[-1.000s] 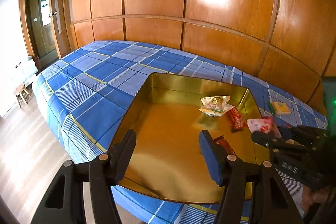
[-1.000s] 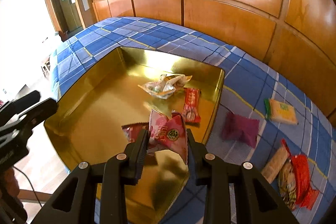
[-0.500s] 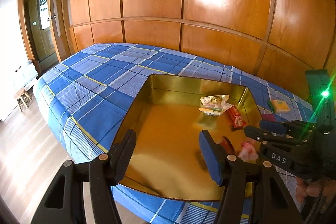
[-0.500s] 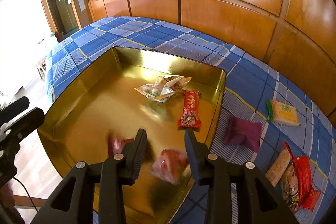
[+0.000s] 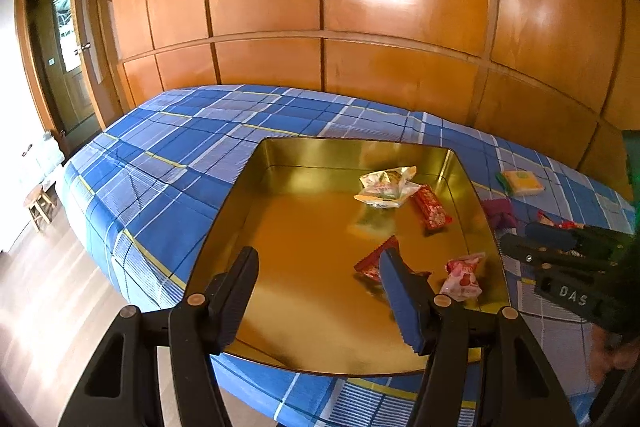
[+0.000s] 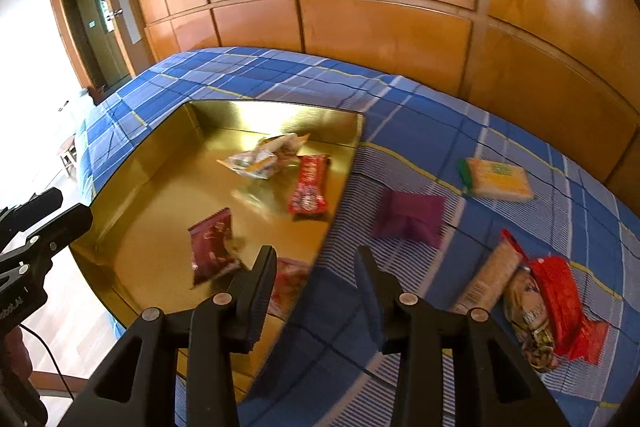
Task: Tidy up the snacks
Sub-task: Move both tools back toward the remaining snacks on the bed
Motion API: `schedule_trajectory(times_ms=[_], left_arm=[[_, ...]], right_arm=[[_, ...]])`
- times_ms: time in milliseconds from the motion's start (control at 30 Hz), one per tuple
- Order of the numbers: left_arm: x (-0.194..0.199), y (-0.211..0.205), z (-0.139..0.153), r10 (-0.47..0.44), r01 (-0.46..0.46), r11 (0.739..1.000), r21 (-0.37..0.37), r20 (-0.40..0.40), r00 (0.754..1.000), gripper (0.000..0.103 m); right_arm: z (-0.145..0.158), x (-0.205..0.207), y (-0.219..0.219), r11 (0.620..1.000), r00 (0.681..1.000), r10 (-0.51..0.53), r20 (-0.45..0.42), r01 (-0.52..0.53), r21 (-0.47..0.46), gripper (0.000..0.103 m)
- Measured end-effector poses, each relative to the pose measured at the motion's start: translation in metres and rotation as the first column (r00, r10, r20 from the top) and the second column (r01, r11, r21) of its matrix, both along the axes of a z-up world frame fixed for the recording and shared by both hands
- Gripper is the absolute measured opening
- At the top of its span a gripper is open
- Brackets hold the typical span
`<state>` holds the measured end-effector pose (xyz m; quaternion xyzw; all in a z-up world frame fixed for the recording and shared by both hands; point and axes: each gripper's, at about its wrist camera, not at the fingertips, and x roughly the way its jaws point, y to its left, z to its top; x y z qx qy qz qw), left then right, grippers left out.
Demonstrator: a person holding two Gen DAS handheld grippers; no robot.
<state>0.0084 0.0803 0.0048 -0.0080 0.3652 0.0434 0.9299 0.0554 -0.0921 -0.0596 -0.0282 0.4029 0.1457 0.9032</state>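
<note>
Four snacks (image 5: 430,207) in tray (image 5: 304,151), five outside.

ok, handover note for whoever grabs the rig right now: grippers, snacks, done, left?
Left gripper: open, empty, over the near edge of the gold tray.
Right gripper: empty, jaws just been opening, nothing between them, at the tray's right rim.
Done: four snacks in the tray: pink packet, dark red packet, red bar, pale wrapper.
Left, on the blue plaid cloth: purple packet, yellow cracker pack, tan bar, and the red wrapper with a brownish packet underneath.
</note>
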Motion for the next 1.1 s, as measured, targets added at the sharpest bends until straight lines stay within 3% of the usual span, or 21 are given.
schedule_trajectory(times_ms=[333, 600, 733, 800, 933, 1000, 1100], left_arm=[[0.007, -0.028, -0.005, -0.098, 0.099, 0.995, 0.018, -0.038, 0.994, 0.064], [0.026, -0.070, 0.005, -0.265, 0.266, 0.963, 0.027, -0.059, 0.963, 0.063], [0.045, -0.101, 0.008, -0.375, 0.378, 0.926, 0.008, -0.096, 0.922, 0.055], [0.057, -0.119, 0.008, -0.440, 0.446, 0.895, 0.025, -0.120, 0.890, 0.053], [0.086, -0.159, -0.005, -0.578, 0.601, 0.797, 0.060, -0.217, 0.787, 0.051], [0.101, -0.177, -0.015, -0.617, 0.655, 0.751, 0.086, -0.263, 0.742, 0.057], [0.119, -0.194, -0.027, -0.647, 0.702, 0.701, 0.128, -0.301, 0.701, 0.067]], right_arm=[[-0.005, -0.008, -0.049, 0.996, 0.998, -0.056, -0.012, 0.055, -0.069, 0.041], [-0.006, -0.012, -0.139, 0.976, 0.980, -0.191, -0.047, 0.184, -0.119, 0.041], [-0.008, -0.011, -0.181, 0.963, 0.968, -0.243, -0.058, 0.233, -0.139, 0.042], [-0.011, -0.012, -0.197, 0.960, 0.965, -0.253, -0.068, 0.242, -0.141, 0.042], [-0.018, -0.011, -0.223, 0.960, 0.959, -0.266, -0.093, 0.254, -0.120, 0.042], [-0.022, -0.011, -0.233, 0.962, 0.958, -0.267, -0.107, 0.258, -0.095, 0.043], [-0.025, -0.007, -0.241, 0.962, 0.952, -0.275, -0.135, 0.272, -0.039, 0.043]])
